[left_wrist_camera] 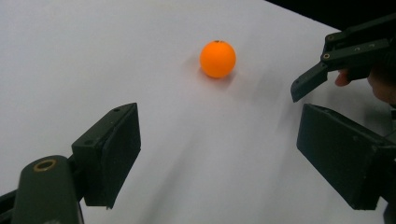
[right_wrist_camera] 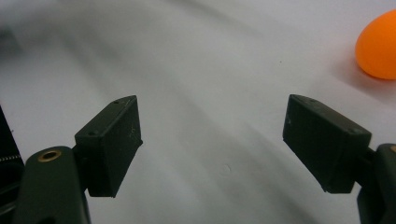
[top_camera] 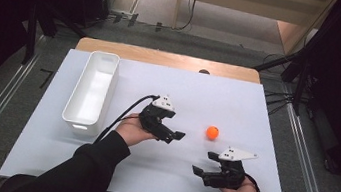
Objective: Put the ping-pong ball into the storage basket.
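Two open grippers near an orange ball on a white worktop.

The white worktop (top_camera: pixel 238 100) carries everything, with a strip of bare wood showing along its far edge. A long white bin (top_camera: pixel 92 92) stands toward the left side, well apart from the ball. The left gripper (top_camera: pixel 173 136) sits near the middle of the worktop, held by a hand in a dark sleeve, its jaws spread wide with nothing between them; in the left gripper view the ball lies ahead of those jaws, clear of both. The right gripper (top_camera: pixel 203 162) rests nearer the front edge, its jaws also wide apart and holding nothing. The orange ball (top_camera: pixel 212 132) lies on the worktop between the two grippers, slightly farther back, touching neither.
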